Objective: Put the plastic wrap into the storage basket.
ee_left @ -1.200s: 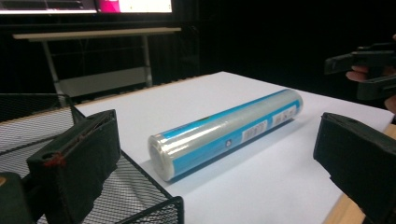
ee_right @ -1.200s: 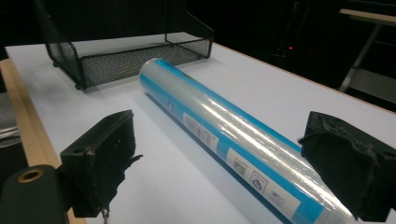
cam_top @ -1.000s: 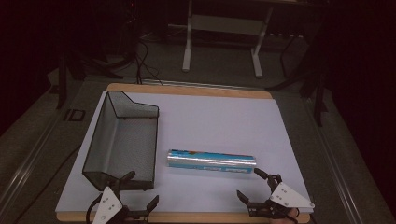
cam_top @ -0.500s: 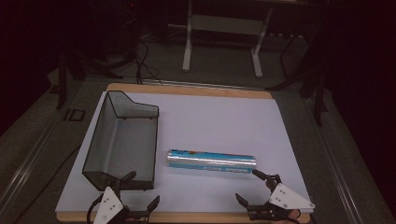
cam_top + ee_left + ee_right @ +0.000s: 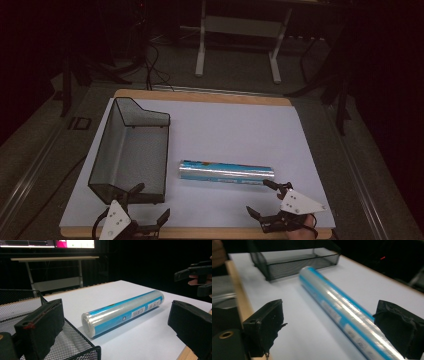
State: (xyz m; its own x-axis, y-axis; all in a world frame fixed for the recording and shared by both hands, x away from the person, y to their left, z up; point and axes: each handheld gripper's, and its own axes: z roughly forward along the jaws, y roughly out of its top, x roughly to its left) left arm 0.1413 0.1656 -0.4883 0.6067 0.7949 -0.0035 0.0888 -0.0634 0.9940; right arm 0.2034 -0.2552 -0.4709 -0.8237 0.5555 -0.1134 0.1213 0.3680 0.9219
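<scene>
A roll [image 5: 226, 172] in clear wrap with a blue stripe lies on its side at the middle of the white table sheet [image 5: 235, 130]. A black mesh tray [image 5: 132, 150] stands to its left, lengthwise front to back. My left gripper [image 5: 150, 201] is open at the front edge, just in front of the tray's near corner. In the left gripper view the roll [image 5: 122, 312] lies ahead between the wide jaws. My right gripper [image 5: 258, 197] is open near the roll's right end. In the right gripper view the roll [image 5: 339, 305] runs between its pads [image 5: 265, 322], untouched.
The wooden table edge [image 5: 200, 233] runs along the front. Beyond the table stand a white metal frame [image 5: 237, 45] and cables [image 5: 150, 65] on the dark floor. The other gripper [image 5: 197, 277], held by a hand, shows at the upper right of the left gripper view.
My right gripper has edged slightly left toward the roll's end. The left gripper, roll and tray have not moved.
</scene>
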